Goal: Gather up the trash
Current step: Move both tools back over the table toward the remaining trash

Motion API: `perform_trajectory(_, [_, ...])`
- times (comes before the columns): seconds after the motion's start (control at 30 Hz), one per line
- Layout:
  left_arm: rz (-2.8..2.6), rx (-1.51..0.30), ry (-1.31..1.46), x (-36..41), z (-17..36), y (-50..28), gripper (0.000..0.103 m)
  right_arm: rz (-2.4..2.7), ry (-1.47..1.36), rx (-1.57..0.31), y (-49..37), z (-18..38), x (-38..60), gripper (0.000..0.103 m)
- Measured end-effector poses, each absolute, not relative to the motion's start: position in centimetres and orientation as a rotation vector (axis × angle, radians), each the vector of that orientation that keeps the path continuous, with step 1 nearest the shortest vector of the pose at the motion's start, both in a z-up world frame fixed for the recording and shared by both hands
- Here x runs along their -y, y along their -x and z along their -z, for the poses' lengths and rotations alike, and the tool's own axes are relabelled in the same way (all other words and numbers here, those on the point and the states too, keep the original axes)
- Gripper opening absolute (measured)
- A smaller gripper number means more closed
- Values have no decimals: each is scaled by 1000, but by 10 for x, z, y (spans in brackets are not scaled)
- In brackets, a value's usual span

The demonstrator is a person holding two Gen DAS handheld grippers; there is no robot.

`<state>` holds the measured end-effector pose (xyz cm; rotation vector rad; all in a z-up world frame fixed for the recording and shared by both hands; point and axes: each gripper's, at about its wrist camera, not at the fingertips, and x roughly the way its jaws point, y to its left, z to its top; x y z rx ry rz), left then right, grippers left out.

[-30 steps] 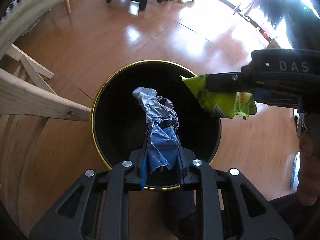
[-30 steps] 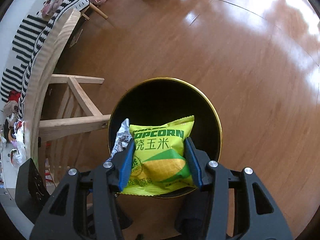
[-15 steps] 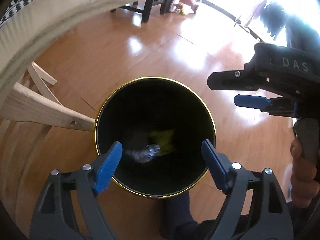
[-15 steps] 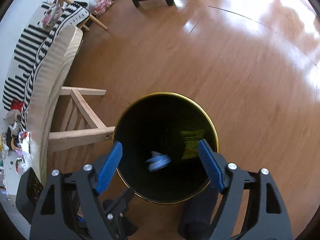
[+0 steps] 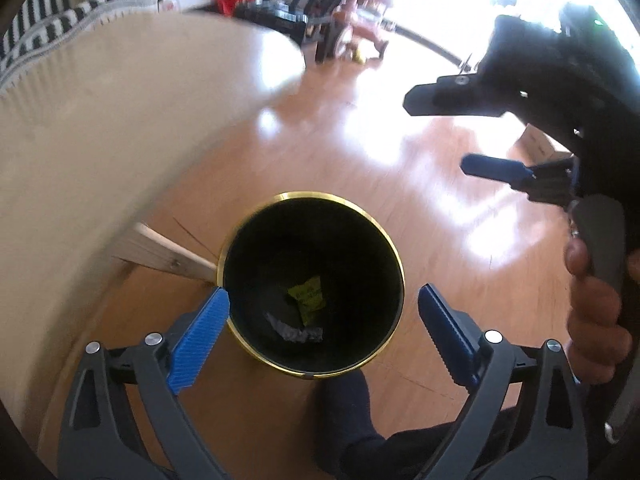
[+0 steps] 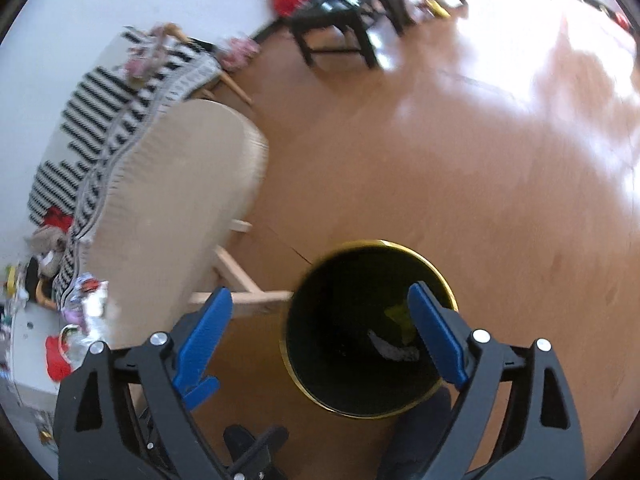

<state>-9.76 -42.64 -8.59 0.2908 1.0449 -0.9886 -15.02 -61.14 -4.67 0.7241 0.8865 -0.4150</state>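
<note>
Glossy wood floor [image 5: 360, 152] bears round gold-rimmed black bin [image 5: 394, 256] holding crumpled wrappers [image 5: 308, 300].

Down in my black, gold-rimmed bin [image 5: 394, 256] on the wooden floor, I see the yellow-green popcorn bag [image 5: 308, 298] lying tilted at the bottom, touching the crumpled silver-grey wrapper [image 5: 298, 331] just beside it.

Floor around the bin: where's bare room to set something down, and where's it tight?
Open: wood floor beyond and right of the trash bin, up to the dark chair. Tight: left of the bin, where the wooden chair leg and cream cushion crowd its rim. Table at far left is cluttered.
</note>
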Motion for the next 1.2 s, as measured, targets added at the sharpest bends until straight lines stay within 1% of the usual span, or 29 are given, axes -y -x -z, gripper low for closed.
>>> perform_trajectory(0.1, [972,-978,-273,395,59,91,94,364,-621,-839,134,16,578,87])
perform_trajectory(0.27, [876,-904,-203,327,24,66,94,234,-504,-805,96,-13,515,87])
perform_trajectory(0.47, [691,-843,-104,223,-7,29,94,90,-377,-766,52,-34,438,88])
perform_trajectory(0.6, [558,-801,-54,152,-16,11,94,-25,-305,-755,23,-41,380,88])
perform_trajectory(0.7, [453,-779,-22,103,-19,0,95,-111,-238,-767,2,-39,332,89])
perform_trajectory(0.87, [358,-796,10,58,-14,-27,95,-216,-155,-832,-24,-19,275,89])
perform_trajectory(1.07, [327,-822,43,40,-8,-57,95,-278,-18,-902,-39,13,235,89])
perform_trajectory(1.2, [334,-830,0,51,3,-71,95,-293,34,-951,-44,34,224,89])
